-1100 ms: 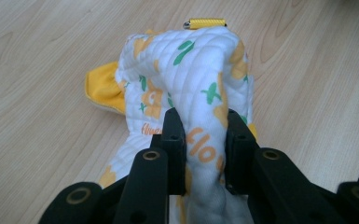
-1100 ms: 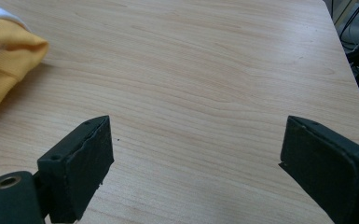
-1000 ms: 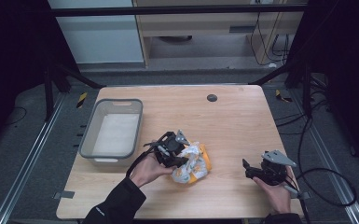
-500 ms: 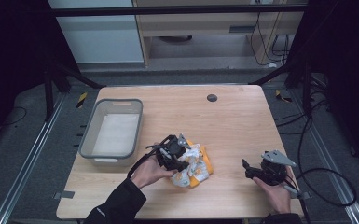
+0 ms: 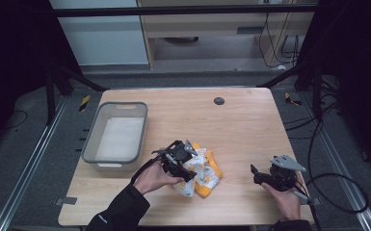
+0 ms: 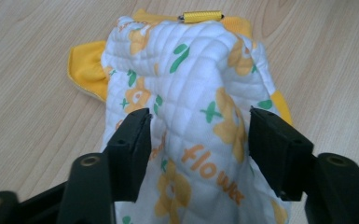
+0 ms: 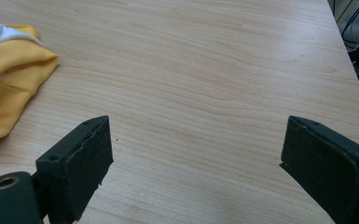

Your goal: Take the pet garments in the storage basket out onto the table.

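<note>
Since a second ago the left gripper [image 5: 189,165] has barely shifted over the cloth [image 5: 202,168], but its jaws have just been opening. In the left gripper view they now stand apart with a bunched ridge of the cloth [image 6: 200,107] sitting between them. The pads look like they're just beside the fabric or barely brushing it, not pinching it, so that one counts as open.

The cloth is a quilted white piece with yellow flowers, green bits and a yellow edge, crumpled in a heap on the table [image 5: 236,120]. It lies a little to the right of the bin [image 5: 139,132], toward the person's side, apart from it.

The right gripper [image 5: 256,174] hasn't moved at all. It sits well to the right of the cloth, near the table's front edge, jaws spread wide over bare wood with nothing between them. In the right gripper view the cloth's yellow edge [image 7: 9,84] pokes in at far left.
</note>
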